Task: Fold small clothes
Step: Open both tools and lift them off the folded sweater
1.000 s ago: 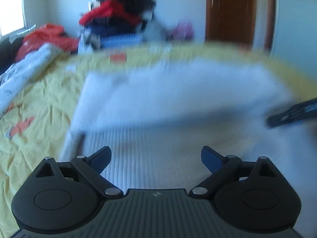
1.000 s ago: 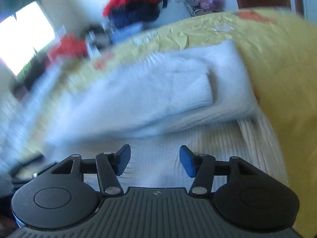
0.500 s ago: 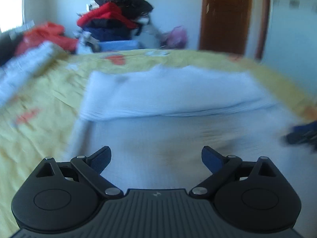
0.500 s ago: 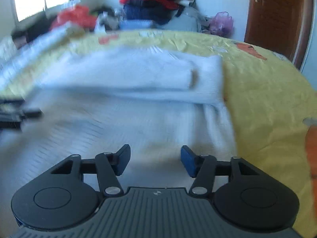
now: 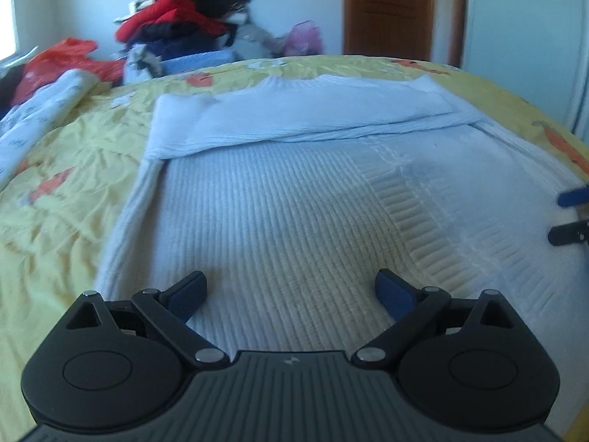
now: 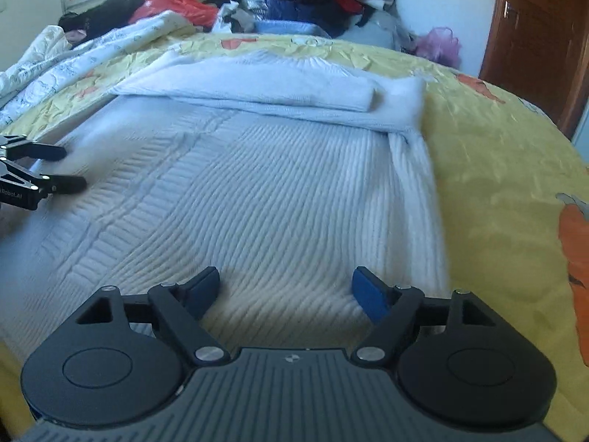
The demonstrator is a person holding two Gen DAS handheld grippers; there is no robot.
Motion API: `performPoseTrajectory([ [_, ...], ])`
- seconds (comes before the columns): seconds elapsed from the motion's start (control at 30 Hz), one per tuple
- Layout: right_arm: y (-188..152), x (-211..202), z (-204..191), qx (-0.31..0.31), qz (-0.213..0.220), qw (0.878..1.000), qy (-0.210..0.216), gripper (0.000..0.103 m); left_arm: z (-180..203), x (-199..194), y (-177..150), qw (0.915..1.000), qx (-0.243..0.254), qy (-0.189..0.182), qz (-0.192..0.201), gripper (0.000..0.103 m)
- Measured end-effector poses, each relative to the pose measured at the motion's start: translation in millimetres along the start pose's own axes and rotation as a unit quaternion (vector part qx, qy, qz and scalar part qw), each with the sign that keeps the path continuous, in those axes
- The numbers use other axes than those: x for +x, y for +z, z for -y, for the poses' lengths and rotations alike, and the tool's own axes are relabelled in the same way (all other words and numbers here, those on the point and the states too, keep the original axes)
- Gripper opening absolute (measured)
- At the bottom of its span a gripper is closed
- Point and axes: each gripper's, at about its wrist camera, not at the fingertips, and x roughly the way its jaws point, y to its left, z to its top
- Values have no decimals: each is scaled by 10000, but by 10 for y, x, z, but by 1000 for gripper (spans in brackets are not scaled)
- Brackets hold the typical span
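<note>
At the bottom of the left wrist view the left tongs [image 5: 291,291] are sitting released, their blue pads spread wide apart with nothing between them, hovering low over the near end of a white ribbed sweater [image 5: 294,199]. At the bottom of the right wrist view the right tongs [image 6: 285,287] are likewise gaping, gripping nothing, above the same sweater [image 6: 235,191] near its right edge. The sweater is lying flat on a yellow bedspread [image 5: 55,191] and is filling the middle of both frames; its sleeves [image 5: 313,114] are lying folded across the far part of the body as a thicker band, seen in the upper middle of the right wrist view too [image 6: 257,84]. The right tongs are showing at the right edge of the left wrist view [image 5: 572,215], and the left tongs at the left edge of the right wrist view [image 6: 36,173], each resting close above the knit. Farther back, a white printed quilt [image 6: 73,59] is lying bunched at the upper left, a pile of clothes [image 5: 184,22] is standing stacked by the wall, and a brown door [image 5: 390,7] is showing at the upper right.
</note>
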Motion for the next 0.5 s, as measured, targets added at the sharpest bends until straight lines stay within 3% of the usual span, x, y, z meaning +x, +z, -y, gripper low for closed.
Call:
performPoseTrajectory([
  [0.07,35,-113,-91,195,-59,9997,-136,73,52,-170,-14,9995,-168,-245,73,99],
  [0.13,-8,-247,-181,257,48,9996,100,76,98,-279,-98,9984,-235,-493,123,99],
  [0.2,-98,-303,-267,168,-45,9994,292,80,152,-235,-234,9990,-67,-413,-134,99],
  [0.27,-279,-265,-352,-203,-341,9991,135,84,177,-279,-423,9990,352,-261,89,100],
  [0.33,-522,-382,-301,-391,-52,9992,115,87,79,-324,-496,9990,292,-339,91,100],
  [0.5,-695,-597,-161,-291,-264,9992,93,89,56,-412,-481,9993,315,-183,26,100],
])
